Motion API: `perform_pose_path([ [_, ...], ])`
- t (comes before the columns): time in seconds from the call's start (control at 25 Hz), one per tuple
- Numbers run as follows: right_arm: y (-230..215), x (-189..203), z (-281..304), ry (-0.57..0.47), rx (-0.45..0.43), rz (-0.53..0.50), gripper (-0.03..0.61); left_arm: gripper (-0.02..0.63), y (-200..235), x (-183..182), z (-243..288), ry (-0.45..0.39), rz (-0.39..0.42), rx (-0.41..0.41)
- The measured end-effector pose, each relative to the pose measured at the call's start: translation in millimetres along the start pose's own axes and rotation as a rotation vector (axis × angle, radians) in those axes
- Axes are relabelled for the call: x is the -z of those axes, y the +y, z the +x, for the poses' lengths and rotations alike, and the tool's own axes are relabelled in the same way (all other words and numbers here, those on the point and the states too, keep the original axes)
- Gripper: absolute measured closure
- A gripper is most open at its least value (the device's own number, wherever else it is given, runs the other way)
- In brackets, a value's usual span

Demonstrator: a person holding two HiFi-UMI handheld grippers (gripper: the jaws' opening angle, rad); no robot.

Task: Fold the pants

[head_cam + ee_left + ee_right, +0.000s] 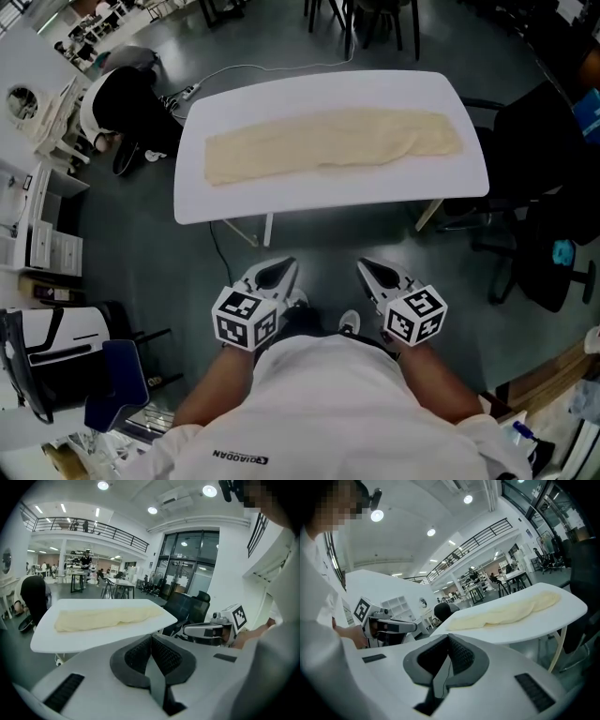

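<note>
Cream pants [333,142] lie folded lengthwise in a long strip across the white table [328,202]; they also show as pants [101,618] in the left gripper view and pants [506,611] in the right gripper view. My left gripper [278,273] is held close to my body, well short of the table's near edge, its jaws shut with nothing between them. My right gripper [372,274] hangs beside it, also shut and empty. Each gripper sees the other: right gripper [206,631], left gripper [389,626].
A black office chair [539,216] stands right of the table. A seated person in black [122,103] is at the far left by white shelving [42,234]. A cable [234,70] runs on the grey floor behind the table. Chair legs [375,23] stand beyond it.
</note>
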State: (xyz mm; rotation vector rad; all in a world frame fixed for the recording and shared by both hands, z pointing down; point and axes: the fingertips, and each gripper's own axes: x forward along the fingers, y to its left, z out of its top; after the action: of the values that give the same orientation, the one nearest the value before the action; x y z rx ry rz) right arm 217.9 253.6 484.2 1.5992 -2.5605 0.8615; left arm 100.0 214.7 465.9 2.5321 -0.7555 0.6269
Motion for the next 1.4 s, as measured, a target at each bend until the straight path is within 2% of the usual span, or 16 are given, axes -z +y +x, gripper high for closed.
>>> perform_pose_path([
  [0.16,-11.5,3.3,22.0,0.03,0.013,0.013,0.561,0.586,23.7,-6.4,16.1,0.001,-0.034,0.007],
  [0.28,-18.4,-7.3,42.7,0.029,0.032,-0.001,0.561,0.586,44.6,-20.9,32.1,-0.009,-0.023,0.032],
  [0.64,-46.9,-67.4,131.9,0.016,0.131,-0.028,0.561,0.586,129.4,-102.9,79.1,-0.055,0.041,0.136],
  [0.76,-61.5,-81.8,162.0,0.028,0.166,-0.025,0.561,0.586,162.6,-119.5,93.9,-0.051,0.054,0.142],
  [1.04,-82.5,-109.3,215.6,0.061,0.255,0.021,0.561,0.586,245.7,-124.8,113.5,0.035,0.074,0.132],
  [1.24,-95.4,-116.4,238.9,0.081,0.323,0.005,0.561,0.586,278.8,-136.5,127.1,0.035,0.092,0.179],
  [1.4,-108.2,-121.5,248.0,0.095,0.356,0.0,0.561,0.586,288.0,-138.9,138.4,0.057,0.105,0.206],
])
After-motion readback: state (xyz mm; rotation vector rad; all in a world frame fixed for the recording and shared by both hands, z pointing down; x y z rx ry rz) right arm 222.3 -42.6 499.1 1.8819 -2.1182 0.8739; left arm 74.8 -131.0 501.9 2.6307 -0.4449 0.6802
